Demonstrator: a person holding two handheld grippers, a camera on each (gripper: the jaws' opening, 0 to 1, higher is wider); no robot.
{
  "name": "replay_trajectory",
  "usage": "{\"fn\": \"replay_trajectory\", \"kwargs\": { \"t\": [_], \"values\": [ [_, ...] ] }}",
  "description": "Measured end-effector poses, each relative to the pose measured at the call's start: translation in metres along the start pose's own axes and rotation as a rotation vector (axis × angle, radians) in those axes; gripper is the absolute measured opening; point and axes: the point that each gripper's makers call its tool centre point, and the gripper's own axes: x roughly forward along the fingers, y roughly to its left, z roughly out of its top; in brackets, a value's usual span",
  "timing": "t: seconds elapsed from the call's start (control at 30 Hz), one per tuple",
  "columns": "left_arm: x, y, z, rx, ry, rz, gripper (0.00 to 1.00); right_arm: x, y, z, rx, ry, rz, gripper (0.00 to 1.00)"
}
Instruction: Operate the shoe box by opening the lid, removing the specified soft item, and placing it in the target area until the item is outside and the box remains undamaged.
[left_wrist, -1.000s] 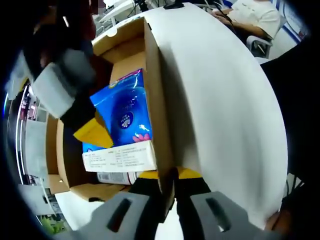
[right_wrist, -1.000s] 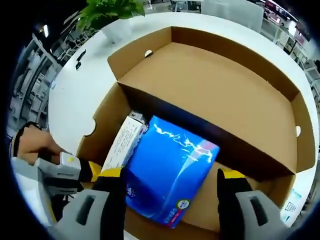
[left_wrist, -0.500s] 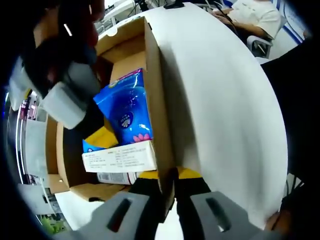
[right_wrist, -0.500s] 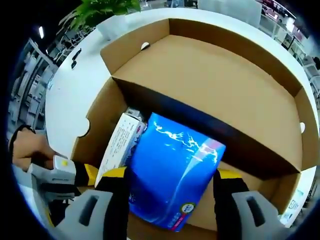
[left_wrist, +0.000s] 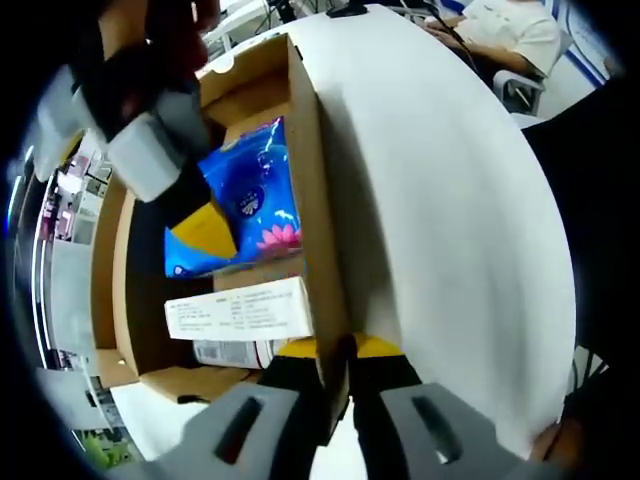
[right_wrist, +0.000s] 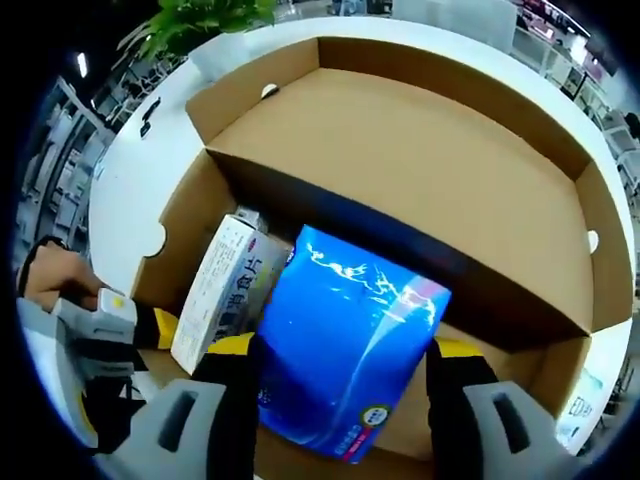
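**A:** Lid first: where does it stand?

**B:** The lid (right_wrist: 420, 170) of the shoe box (right_wrist: 200, 215) is already thrown back and lies flat on the far side, its brown inner face up. So the opening step looks finished, and the cardboard shows no tear or crush that I can make out.

**A:** And the soft item?

**B:** It is a blue soft pack (right_wrist: 345, 370). The right gripper (right_wrist: 345, 385) has its yellow-tipped jaws pressed against the pack's left and right sides, pinching it. In the left gripper view the same blue pack (left_wrist: 250, 195) appears raised off the box floor, but it is not yet clear of the walls. I judge the removal to be under way, not done.

**A:** Anything else in the box?

**B:** A white printed carton (right_wrist: 215, 290) lies just left of the pack, against the box's left wall. It is not the thing being taken.

**A:** What is the left gripper doing?

**B:** The left gripper (left_wrist: 338, 350) has its jaws pressed together on the near edge of the box wall (left_wrist: 315, 220), apparently steadying the box on the white table (left_wrist: 450, 200).

**A:** What remains?

**B:** Carrying the pack over the wall and setting it down in the target area, which I cannot identify here.
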Motion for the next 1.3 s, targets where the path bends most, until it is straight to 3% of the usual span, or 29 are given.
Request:
{"fn": "replay_trajectory", "kwargs": {
  "t": [0.37,0.57,0.93,1.3],
  "values": [
    [0.002,0.001,0.001,-0.001,0.000,-0.001,0.07,-0.011,-0.038,-0.013,-0.007,0.021,-0.055,0.68],
    [0.003,0.001,0.001,0.001,0.001,-0.003,0.07,-0.011,-0.039,-0.012,-0.001,0.015,-0.073,0.71],
    [0.003,0.001,0.002,0.002,-0.001,-0.003,0.07,0.009,-0.045,-0.015,0.148,0.020,-0.097,0.76],
    [0.002,0.001,0.002,0.005,-0.004,-0.003,0.07,0.025,-0.054,-0.009,0.212,0.031,-0.142,0.81]
  ]
}}
